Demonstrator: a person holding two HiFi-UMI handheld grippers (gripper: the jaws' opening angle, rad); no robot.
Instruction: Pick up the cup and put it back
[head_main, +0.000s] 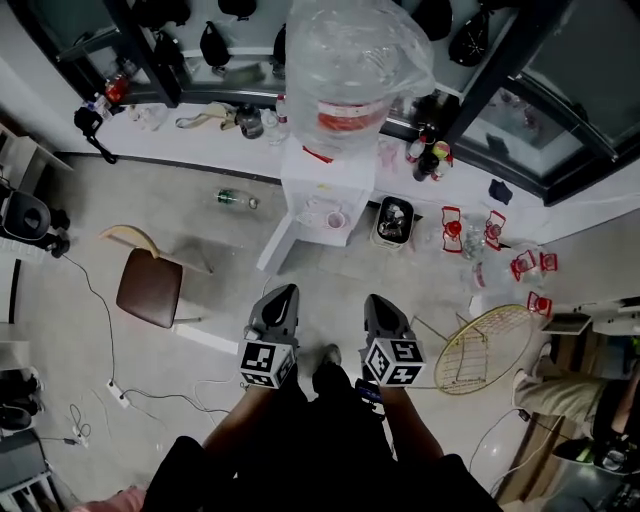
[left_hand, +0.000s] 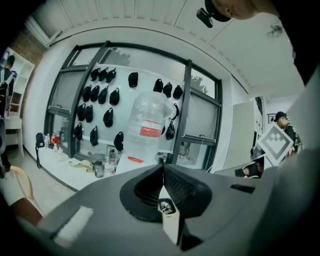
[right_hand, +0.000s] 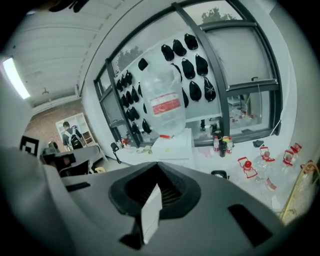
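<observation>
A white water dispenser (head_main: 322, 190) with a big clear bottle (head_main: 352, 60) on top stands straight ahead. In its tap recess sits a small pale cup (head_main: 335, 218). My left gripper (head_main: 284, 293) and right gripper (head_main: 374, 301) hang side by side over the floor, well short of the dispenser. Both point at it, and both are shut with nothing between the jaws. In the left gripper view the jaws (left_hand: 162, 168) meet below the bottle (left_hand: 148, 125). The right gripper view shows the same: joined jaws (right_hand: 157, 165) under the bottle (right_hand: 165, 102). The cup is hidden in both gripper views.
A brown stool (head_main: 150, 287) stands left of me. A black bin (head_main: 393, 222) sits right of the dispenser, with red-handled bottles (head_main: 490, 235) beyond it. A round wire frame (head_main: 487, 347) is at my right, and a person (head_main: 570, 392) further right. Cables (head_main: 120, 395) trail on the floor at left.
</observation>
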